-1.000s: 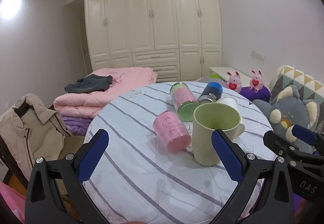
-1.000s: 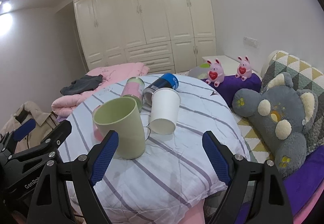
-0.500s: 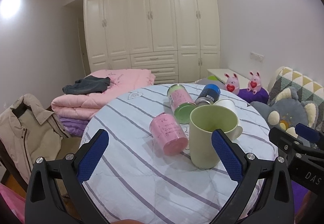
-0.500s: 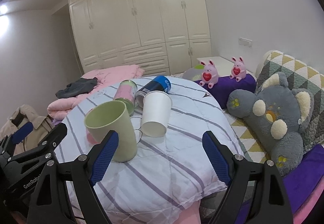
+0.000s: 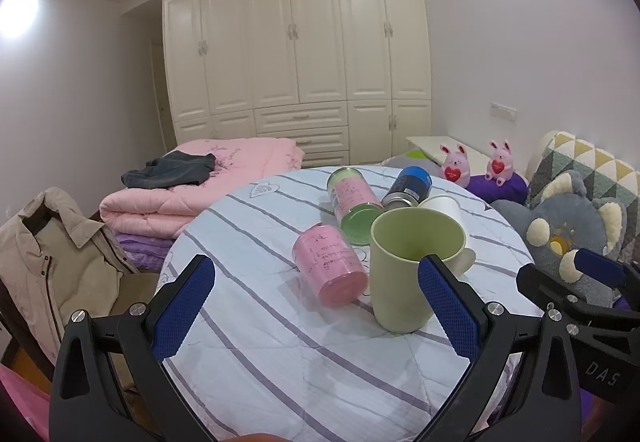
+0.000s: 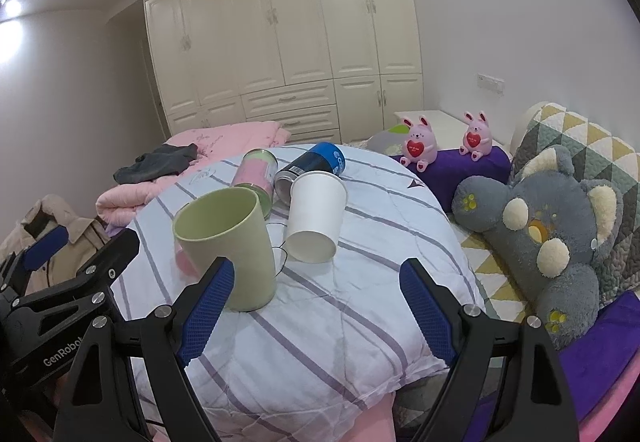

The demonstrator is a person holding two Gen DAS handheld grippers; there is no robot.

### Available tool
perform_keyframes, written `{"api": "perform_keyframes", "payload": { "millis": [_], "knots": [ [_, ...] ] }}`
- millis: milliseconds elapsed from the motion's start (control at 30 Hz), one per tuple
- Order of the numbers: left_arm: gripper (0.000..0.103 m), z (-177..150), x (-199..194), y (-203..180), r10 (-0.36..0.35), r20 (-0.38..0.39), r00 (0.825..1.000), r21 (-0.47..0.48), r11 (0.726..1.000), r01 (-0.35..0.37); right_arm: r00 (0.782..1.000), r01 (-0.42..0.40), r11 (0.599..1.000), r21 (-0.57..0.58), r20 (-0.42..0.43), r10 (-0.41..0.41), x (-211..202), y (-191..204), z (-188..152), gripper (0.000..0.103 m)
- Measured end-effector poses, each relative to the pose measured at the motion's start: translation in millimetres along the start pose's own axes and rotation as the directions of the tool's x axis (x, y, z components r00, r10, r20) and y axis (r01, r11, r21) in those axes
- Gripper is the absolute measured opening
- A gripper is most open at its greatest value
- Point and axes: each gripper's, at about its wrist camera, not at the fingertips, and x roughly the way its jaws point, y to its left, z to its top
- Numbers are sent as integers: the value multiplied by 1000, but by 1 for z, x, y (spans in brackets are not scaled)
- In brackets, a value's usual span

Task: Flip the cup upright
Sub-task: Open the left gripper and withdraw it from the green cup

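Both the left gripper (image 5: 316, 306) and right gripper (image 6: 314, 306) hang wide open and empty, short of the striped desk (image 6: 320, 322). Nearest, the green cup (image 6: 228, 238) stands upright; just beyond, the white paper cup (image 6: 314, 214) lies tipped on its side. Judged step: approach; next, close on the white cup's wall and rotate it mouth-up.

"DAS" is printed on the right gripper (image 5: 600, 376) body right of the left jaws; "GenRobo", cut off, marks the left gripper (image 6: 60, 350) body left of the right jaws.
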Motion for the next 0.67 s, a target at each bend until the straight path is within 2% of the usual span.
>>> {"api": "perform_keyframes", "payload": {
  "millis": [667],
  "knots": [
    [103,1,-1,3,1,-6,1000,-4,1000,-1,1000,7,1000,-9,-23,-7,0,-1,1,86]
  ]
}}
